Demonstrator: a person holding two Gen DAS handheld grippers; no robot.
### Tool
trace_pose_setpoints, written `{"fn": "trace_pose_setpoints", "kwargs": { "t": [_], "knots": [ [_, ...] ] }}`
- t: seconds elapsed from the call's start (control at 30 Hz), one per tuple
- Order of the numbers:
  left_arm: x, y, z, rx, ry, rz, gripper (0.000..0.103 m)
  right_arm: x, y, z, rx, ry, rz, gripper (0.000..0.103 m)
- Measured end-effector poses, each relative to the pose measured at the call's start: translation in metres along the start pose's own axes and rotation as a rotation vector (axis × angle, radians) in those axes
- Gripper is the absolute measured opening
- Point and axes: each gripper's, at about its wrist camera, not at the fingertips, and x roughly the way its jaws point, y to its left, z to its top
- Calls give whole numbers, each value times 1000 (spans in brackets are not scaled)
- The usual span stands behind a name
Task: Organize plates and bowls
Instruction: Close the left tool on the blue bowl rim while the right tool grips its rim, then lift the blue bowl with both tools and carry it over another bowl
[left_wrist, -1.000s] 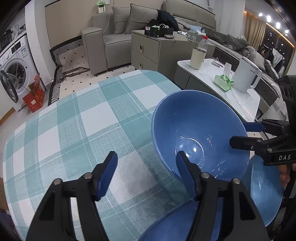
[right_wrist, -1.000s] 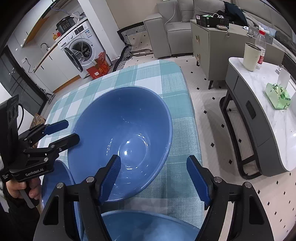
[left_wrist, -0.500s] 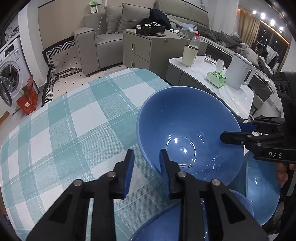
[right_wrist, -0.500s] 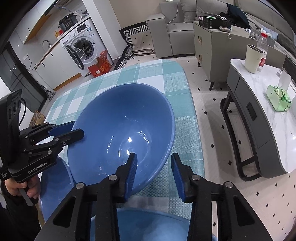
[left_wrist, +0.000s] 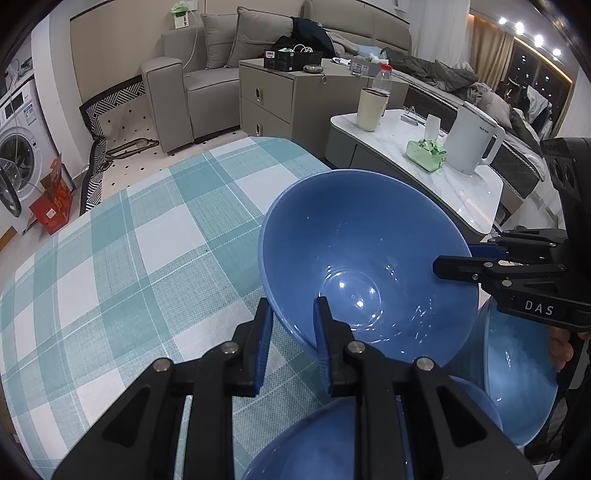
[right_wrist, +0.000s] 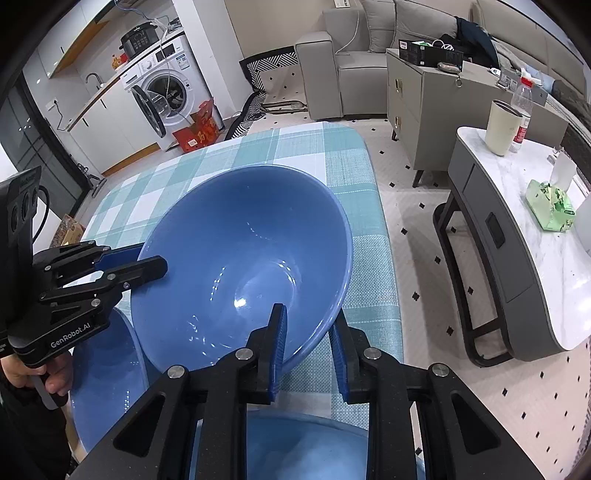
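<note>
Two grippers, left gripper (left_wrist: 291, 317) and right gripper (right_wrist: 308, 325), are being closed on opposite rims of the large blue bowl (left_wrist: 365, 266), tilted above the checked tablecloth (left_wrist: 147, 251). Stacking is being started only: two other blue bowls (right_wrist: 103, 373) are lying apart at the near edge, and no plates are being shown

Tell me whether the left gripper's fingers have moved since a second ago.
Yes. The left gripper has closed from wide open; its fingers now pinch the big blue bowl's near rim, over the checked tablecloth.

Even indoor light is filling both sharp fisheye views; edges are bending and darkening, and glare spots are glinting inside the blue bowl (left_wrist: 365, 266).
</note>
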Motion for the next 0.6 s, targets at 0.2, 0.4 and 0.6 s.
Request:
{"fn": "trace_pose_setpoints", "kwargs": {
  "t": [0.2, 0.4, 0.6],
  "knots": [
    [-3, -3, 2, 12, -13, 4, 20, -2, -1, 0, 5, -10, -8, 23],
    [-7, -5, 4, 13, -29, 9, 20, -8, 1, -1, 3, -28, -18, 23],
    [-16, -7, 7, 14, -53, 10, 20, -17, 0, 0, 7, -50, -21, 23]
  ]
}}
